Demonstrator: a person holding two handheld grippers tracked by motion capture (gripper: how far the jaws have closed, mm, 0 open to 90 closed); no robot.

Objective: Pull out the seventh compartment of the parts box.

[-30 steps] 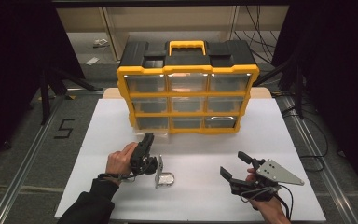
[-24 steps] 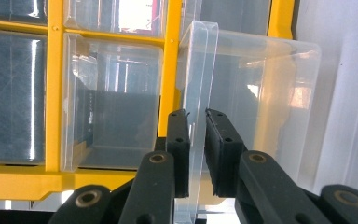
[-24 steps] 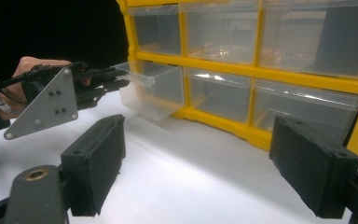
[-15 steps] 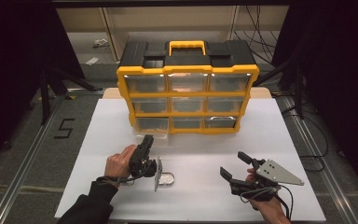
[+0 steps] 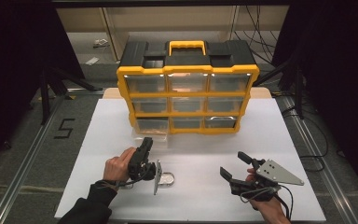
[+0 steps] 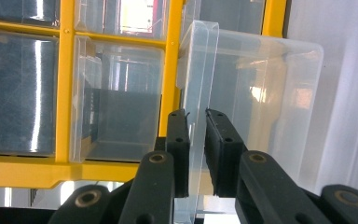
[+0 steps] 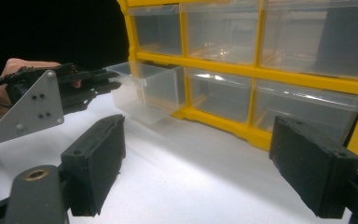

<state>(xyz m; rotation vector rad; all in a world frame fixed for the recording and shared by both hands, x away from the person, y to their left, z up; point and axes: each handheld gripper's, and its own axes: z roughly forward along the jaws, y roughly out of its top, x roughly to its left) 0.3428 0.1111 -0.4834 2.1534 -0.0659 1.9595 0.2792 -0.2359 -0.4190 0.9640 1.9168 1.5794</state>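
A yellow and black drawer organizer [image 5: 186, 88] stood on the white table [image 5: 289, 140], ahead of both grippers. The left gripper [image 6: 196, 122] had its two black jaws pressed together on the front lip of a clear plastic drawer [image 6: 256, 112], the bottom-left one of the cabinet. That drawer sat partly pulled out of its slot, directly in front of the left gripper, with its back end seemingly in the yellow frame. In the right gripper view, the same drawer [image 7: 147, 91] jutted out toward the left hand [image 7: 21, 70]. The right gripper [image 7: 214, 163] hung over bare table to the right of the left one, well apart from the cabinet, its jaws spread wide and holding nothing. A small shiny object [image 5: 167, 179] lay on the table just beside the left gripper; what it was could not be told.

The step in hand appeared to be drawing the drawer out. To do it well, the pull would best run straight back along the slot, level, so the thin lip did not twist or slip from the pinch. The free gripper could brace the cabinet if it began to slide.
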